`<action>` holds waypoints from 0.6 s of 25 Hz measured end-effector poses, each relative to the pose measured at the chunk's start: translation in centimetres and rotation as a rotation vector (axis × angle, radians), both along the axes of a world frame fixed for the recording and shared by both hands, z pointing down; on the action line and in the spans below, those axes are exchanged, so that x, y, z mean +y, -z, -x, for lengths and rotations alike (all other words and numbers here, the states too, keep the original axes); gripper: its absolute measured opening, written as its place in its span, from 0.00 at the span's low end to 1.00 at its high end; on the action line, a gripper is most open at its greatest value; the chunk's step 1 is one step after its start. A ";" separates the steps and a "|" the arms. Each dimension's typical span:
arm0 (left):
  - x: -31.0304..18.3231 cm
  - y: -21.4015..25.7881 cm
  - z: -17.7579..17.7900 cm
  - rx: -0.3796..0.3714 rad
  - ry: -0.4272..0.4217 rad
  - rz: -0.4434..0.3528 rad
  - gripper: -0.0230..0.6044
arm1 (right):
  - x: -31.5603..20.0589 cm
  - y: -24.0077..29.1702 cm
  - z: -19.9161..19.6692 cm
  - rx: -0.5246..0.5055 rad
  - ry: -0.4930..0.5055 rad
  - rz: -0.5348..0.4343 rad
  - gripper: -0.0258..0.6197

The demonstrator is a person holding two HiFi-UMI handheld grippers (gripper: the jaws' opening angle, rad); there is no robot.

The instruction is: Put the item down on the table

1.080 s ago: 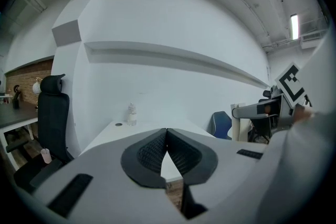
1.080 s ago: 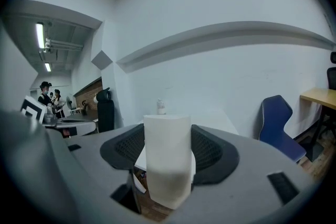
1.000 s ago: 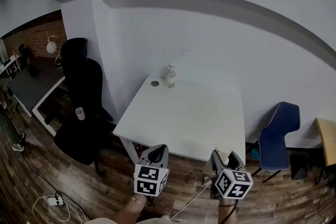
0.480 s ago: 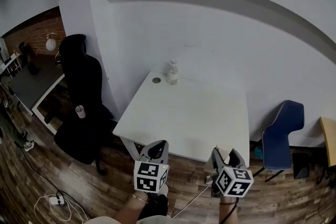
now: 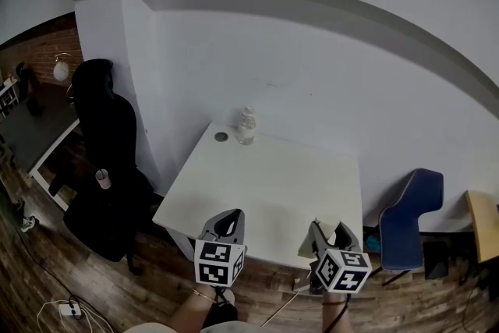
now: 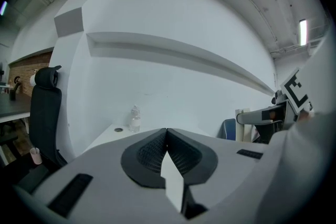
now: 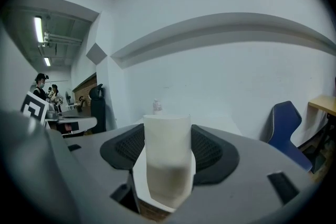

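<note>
Both hand-held grippers had drawn nearer to the white tabletop (image 5: 281,175) since a second earlier, and their tips now sat over its near edge. At far left I saw a black office chair (image 5: 101,168). Next came the left hand-held gripper (image 5: 224,218), its jaws pressed together. At the back of the tabletop lay a small round disc (image 5: 221,137), with a clear bottle (image 5: 246,126) just beside it. The right hand-held gripper (image 5: 329,230) pinched the white item (image 7: 167,157), a tube-like piece held upright between its pads. A blue chair (image 5: 409,207) stood at far right.
</note>
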State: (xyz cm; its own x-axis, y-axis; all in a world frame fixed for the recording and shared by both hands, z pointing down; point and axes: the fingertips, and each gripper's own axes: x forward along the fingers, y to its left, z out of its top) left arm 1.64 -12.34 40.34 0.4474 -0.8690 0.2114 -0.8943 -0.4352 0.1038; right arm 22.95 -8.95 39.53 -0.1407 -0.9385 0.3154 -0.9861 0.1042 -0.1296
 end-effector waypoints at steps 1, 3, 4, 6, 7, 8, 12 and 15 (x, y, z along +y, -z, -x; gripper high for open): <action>-0.8 0.1 -0.1 0.005 -0.001 -0.001 0.06 | -0.8 0.2 -0.1 0.004 -0.004 -0.003 0.50; -2.5 0.5 -0.4 0.007 -0.012 -0.009 0.06 | -2.4 0.7 -0.5 0.008 -0.015 -0.011 0.50; -3.3 0.7 -0.5 0.005 -0.018 -0.014 0.06 | -3.2 1.0 -0.7 0.008 -0.021 -0.016 0.50; -4.8 1.0 -0.7 0.001 -0.027 -0.022 0.06 | -4.7 1.3 -0.7 0.007 -0.027 -0.023 0.50; -5.6 1.2 -0.7 -0.001 -0.030 -0.025 0.06 | -5.5 1.4 -0.7 0.005 -0.028 -0.026 0.50; -6.4 1.3 -0.6 -0.003 -0.032 -0.027 0.06 | -6.2 1.5 -0.6 0.004 -0.028 -0.027 0.50; -9.1 1.8 -0.6 -0.011 -0.043 -0.036 0.06 | -8.7 1.6 -0.4 -0.001 -0.035 -0.033 0.50; -10.8 1.8 -0.7 -0.017 -0.054 -0.034 0.06 | -10.2 1.5 -0.5 -0.003 -0.042 -0.030 0.50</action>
State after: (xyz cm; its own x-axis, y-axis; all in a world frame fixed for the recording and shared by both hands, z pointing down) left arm 2.36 -23.15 38.56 0.4906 -0.8504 0.1901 -0.8708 -0.4862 0.0726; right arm 23.42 -19.17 37.99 -0.1018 -0.9527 0.2865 -0.9892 0.0665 -0.1303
